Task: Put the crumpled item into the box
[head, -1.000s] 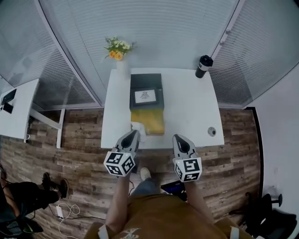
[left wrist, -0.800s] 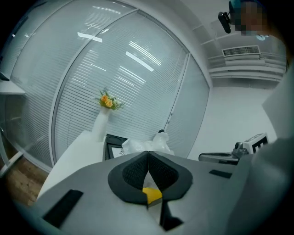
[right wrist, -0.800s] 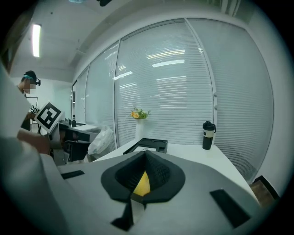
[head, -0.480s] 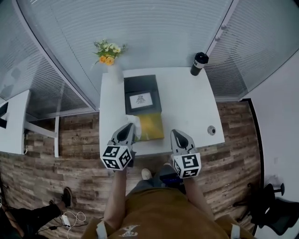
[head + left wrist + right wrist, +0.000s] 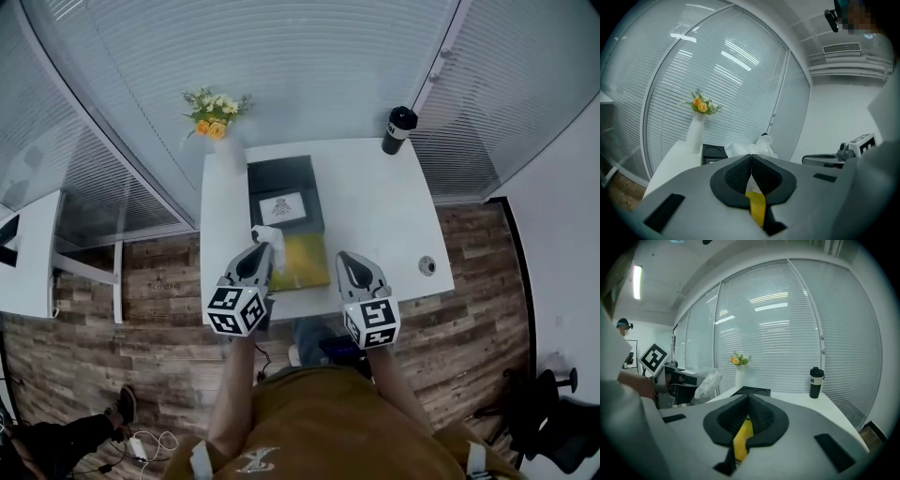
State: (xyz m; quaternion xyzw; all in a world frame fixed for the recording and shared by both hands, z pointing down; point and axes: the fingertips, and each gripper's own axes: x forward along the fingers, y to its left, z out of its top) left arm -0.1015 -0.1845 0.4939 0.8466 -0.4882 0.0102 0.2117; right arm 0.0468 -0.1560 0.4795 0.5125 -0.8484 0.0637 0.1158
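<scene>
At the far left corner of the tabletop (image 5: 375,206) stands a white vase (image 5: 228,150) of orange and yellow flowers (image 5: 213,101).

Just right of it and nearer me is my left hand-held gripper (image 5: 263,249). Its jaws are pinched together on a thin fold of the crumpled item (image 5: 269,234), a wad of thin white plastic or paper that bunches up beyond the tips. The wad is lifted off the tabletop. From my head it sits at the left edge of the box (image 5: 284,178), about where the black part with the white card meets the yellow part (image 5: 307,261) closer to me. I cannot tell from here which of the two is the open compartment, or whether the wad is over it or only beside it.

To the right, my right hand-held gripper (image 5: 352,262) hovers near the front edge with its jaws together and nothing between them. Further right are a small round fitting (image 5: 427,265) in the tabletop and, at the back right corner, a black tumbler (image 5: 398,129).

As I judge it, the pickup is done and the carry is mostly done. What is left is to bring the wad squarely over the box's opening, lower it in, let the jaws part and draw the gripper clear. The wad is light and springy, so it may cling to a pad or puff back up over the rim.
</scene>
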